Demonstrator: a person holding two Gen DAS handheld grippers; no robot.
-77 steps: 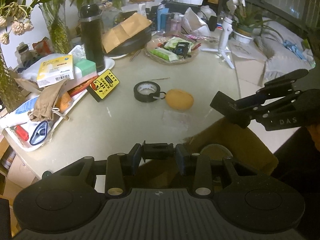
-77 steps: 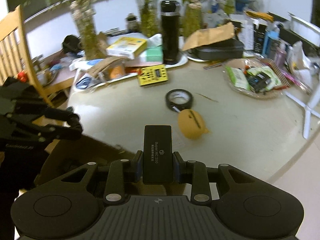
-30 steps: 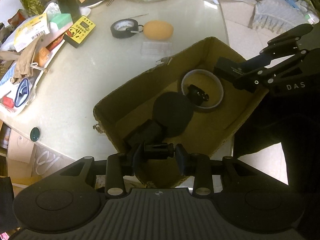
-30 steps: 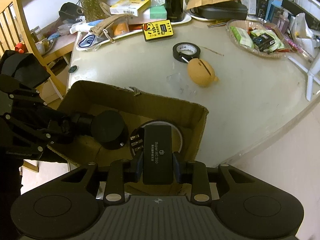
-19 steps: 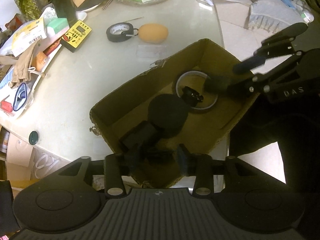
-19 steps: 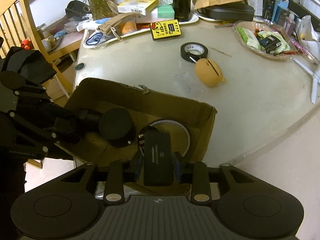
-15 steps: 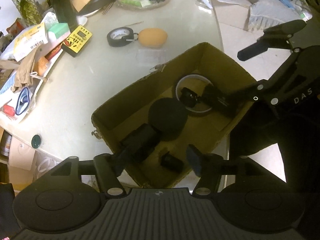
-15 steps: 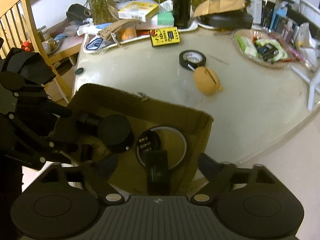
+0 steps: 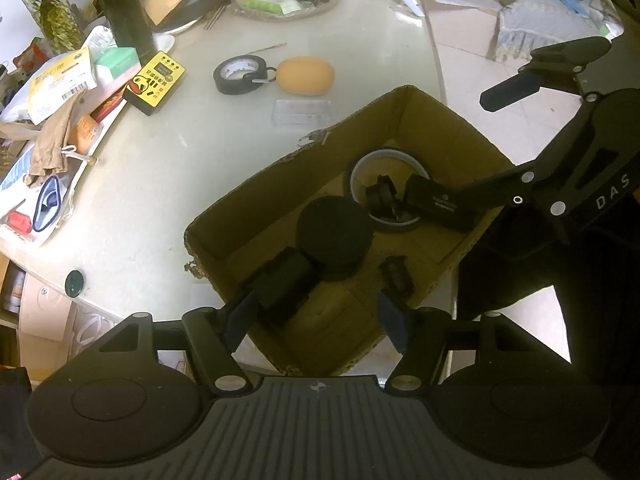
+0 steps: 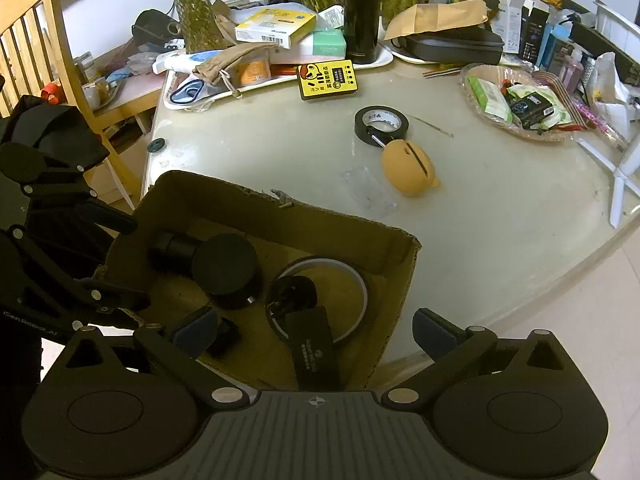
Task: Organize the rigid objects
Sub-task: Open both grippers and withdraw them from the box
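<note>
An open cardboard box (image 9: pixel 436 120) (image 10: pixel 280 220) stands at the table's near edge. In it lie a black round-headed part (image 9: pixel 334 232) (image 10: pixel 224 268), a white-rimmed tape ring (image 9: pixel 360 168) (image 10: pixel 360 280), a small black block (image 9: pixel 396 274) (image 10: pixel 226 336) and a flat black rectangular piece (image 9: pixel 438 202) (image 10: pixel 314 354). My left gripper (image 9: pixel 316 316) is open and empty above the box. My right gripper (image 10: pixel 314 330) is open and empty above the flat piece. On the table lie a black tape roll (image 9: pixel 240 74) (image 10: pixel 382 120), an orange rounded case (image 9: pixel 306 75) (image 10: pixel 408 168), a yellow device (image 9: pixel 154 82) (image 10: pixel 328 79).
A clear plastic piece (image 9: pixel 302 114) (image 10: pixel 368 190) lies beside the box. A white tray (image 10: pixel 200 102) of clutter, a black bottle (image 10: pixel 362 12), vases (image 10: pixel 194 8) and a snack basket (image 10: pixel 516 100) line the far side. A wooden chair (image 10: pixel 36 32) stands left.
Both grippers moved over the box and opened. The small black block dropped from my left gripper and the flat black piece from my right; both now lie in the box.
</note>
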